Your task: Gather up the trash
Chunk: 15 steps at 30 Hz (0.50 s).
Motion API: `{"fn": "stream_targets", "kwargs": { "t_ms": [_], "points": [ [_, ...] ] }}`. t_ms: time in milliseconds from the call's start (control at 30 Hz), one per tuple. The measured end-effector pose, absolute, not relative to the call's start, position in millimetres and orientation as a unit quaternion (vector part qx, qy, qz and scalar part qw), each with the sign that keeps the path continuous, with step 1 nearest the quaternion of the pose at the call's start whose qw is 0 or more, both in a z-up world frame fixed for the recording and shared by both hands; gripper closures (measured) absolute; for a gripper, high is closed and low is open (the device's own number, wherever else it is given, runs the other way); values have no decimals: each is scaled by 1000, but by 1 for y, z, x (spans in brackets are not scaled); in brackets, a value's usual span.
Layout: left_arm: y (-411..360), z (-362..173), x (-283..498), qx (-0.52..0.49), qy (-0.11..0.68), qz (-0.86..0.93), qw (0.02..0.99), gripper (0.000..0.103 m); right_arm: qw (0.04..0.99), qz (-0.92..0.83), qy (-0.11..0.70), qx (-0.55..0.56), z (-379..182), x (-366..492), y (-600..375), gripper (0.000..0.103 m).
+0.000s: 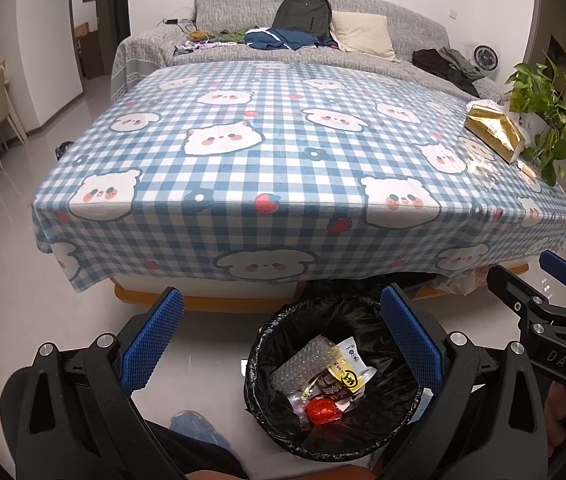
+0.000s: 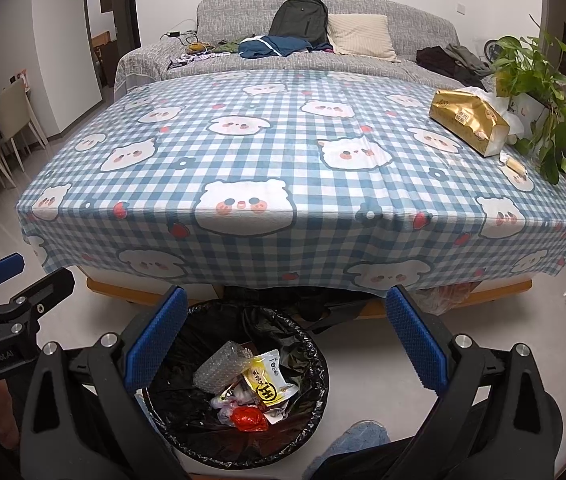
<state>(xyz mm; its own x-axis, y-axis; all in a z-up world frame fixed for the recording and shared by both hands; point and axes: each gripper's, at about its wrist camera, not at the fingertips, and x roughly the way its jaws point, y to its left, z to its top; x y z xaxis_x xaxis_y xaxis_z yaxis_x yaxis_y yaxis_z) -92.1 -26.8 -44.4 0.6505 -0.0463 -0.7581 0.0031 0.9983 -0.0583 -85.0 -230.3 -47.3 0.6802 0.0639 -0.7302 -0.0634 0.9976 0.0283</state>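
Trash bin [image 1: 335, 432] on floor beneath left tool [image 1: 279, 344] and right tool [image 2: 287, 340], both released, side by side.

Bright even indoor light, sharp focus, fisheye-bent edges, dark corners

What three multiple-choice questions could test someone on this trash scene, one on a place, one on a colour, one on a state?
1. Where is the trash bin?
A. on the table
B. on the floor by the table's near edge
C. on the sofa

2. What colour is the bin liner?
A. white
B. blue
C. black

3. How does the right gripper stand?
A. open, empty
B. shut on a wrapper
C. shut on the liner

Answers: B, it stands on pale floor below the tablecloth; C, black plastic folds over the rim; A, its jaws are spread with nothing between.
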Motion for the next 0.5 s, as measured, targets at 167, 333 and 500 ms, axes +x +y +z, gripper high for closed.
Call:
{"fn": "stream_targets", "kwargs": {
  "t_ms": [167, 333, 500],
  "points": [
    [-28, -44, -94, -18, 413, -13, 910, 6, 917, 35, 398, 1, -47, -85, -230, 7],
    [-29, -44, -95, -16, 409, -14, 912, 6, 916, 35, 399, 0, -48, -85, -230, 7],
    [-31, -43, -94, -12, 410, -14, 912, 6, 916, 35, 399, 0, -48, -85, -230, 7]
  ]
}}
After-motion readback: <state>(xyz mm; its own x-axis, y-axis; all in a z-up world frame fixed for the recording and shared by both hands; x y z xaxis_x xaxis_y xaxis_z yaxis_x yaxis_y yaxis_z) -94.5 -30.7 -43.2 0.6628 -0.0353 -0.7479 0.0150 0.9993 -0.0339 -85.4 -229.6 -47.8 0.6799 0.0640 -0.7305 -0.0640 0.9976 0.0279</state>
